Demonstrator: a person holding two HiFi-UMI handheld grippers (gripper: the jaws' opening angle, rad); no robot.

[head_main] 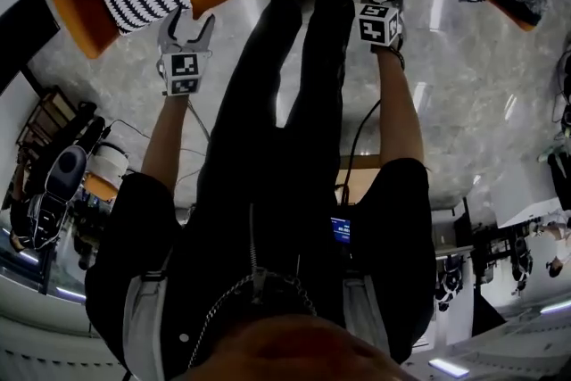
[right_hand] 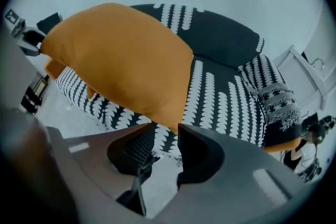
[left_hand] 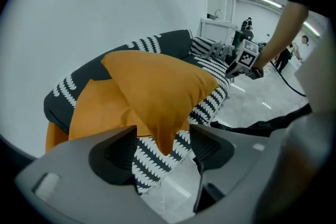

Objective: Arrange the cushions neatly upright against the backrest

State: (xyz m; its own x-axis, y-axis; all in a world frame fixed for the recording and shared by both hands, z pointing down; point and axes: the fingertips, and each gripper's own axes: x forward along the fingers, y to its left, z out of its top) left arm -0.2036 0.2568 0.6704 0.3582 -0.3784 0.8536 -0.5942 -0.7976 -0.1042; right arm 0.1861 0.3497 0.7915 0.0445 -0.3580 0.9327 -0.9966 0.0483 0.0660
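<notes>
Here the orange cushion (left_hand: 157, 92) lies just beyond left hand-held gripper (left_hand: 163, 131) and right hand-held gripper (right_hand: 166, 127), both released.

front cushion (left_hand: 157, 89): plain orange, large and square. I see it slanted across the seat, not upright, with one corner hanging over the front edge toward me.
second cushion (left_hand: 97, 107): same orange, partly under the first at the left end, lying low.
grey cushion (right_hand: 278, 102): grey with pale fringed bands, at the right end. I cannot tell how it stands.
backrest (right_hand: 220, 34): dark and curved, with rows of white scallops along its rim.
seat (right_hand: 220, 97): black-and-white scalloped stripes, bare between the orange and grey cushions.
</notes>
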